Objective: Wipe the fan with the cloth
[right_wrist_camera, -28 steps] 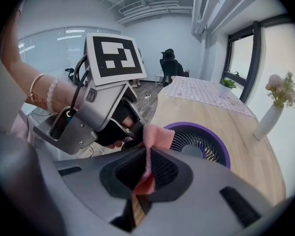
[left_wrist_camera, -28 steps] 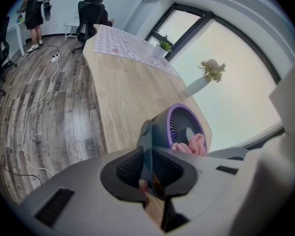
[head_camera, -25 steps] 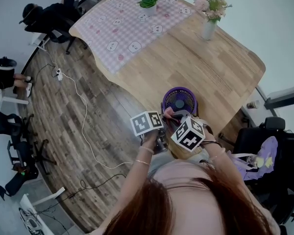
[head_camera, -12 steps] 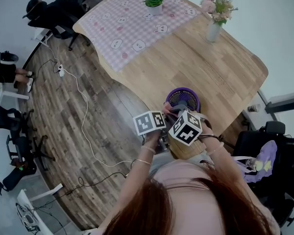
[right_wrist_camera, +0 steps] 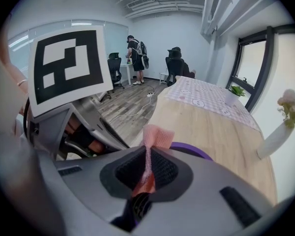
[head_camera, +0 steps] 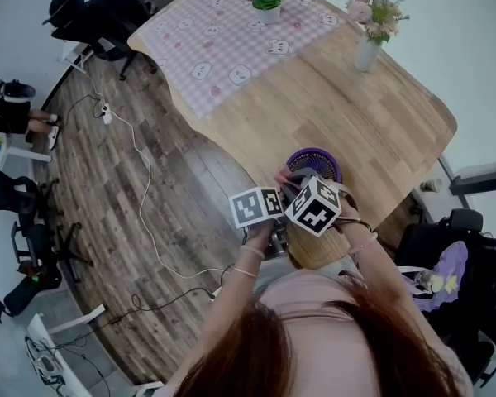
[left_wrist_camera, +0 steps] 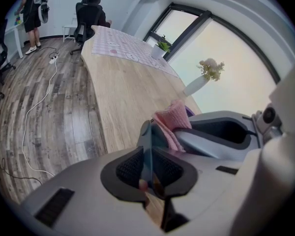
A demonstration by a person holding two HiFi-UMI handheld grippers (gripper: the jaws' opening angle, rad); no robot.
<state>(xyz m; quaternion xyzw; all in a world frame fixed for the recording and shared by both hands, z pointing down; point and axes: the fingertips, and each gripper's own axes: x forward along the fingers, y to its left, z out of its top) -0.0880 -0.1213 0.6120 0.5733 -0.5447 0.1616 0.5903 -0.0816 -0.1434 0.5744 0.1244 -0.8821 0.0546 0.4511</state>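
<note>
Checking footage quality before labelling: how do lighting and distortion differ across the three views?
Head view: evenly lit, mild curving, fan clear. Left gripper view: strong fisheye, dark corners, window washed out. Right gripper view: same fisheye; the cloth in the jaws is soft.

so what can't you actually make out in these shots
The fan: in the head view its lower half and base sit behind the right claw; the right gripper view shows only a purple rim arc.
The cloth: pinched in the right claw, its full extent is covered by the claw's body in every view.
Whether the cloth touches the fan: hidden behind the right claw.
Dirt on the fan: too small in all views.
</note>
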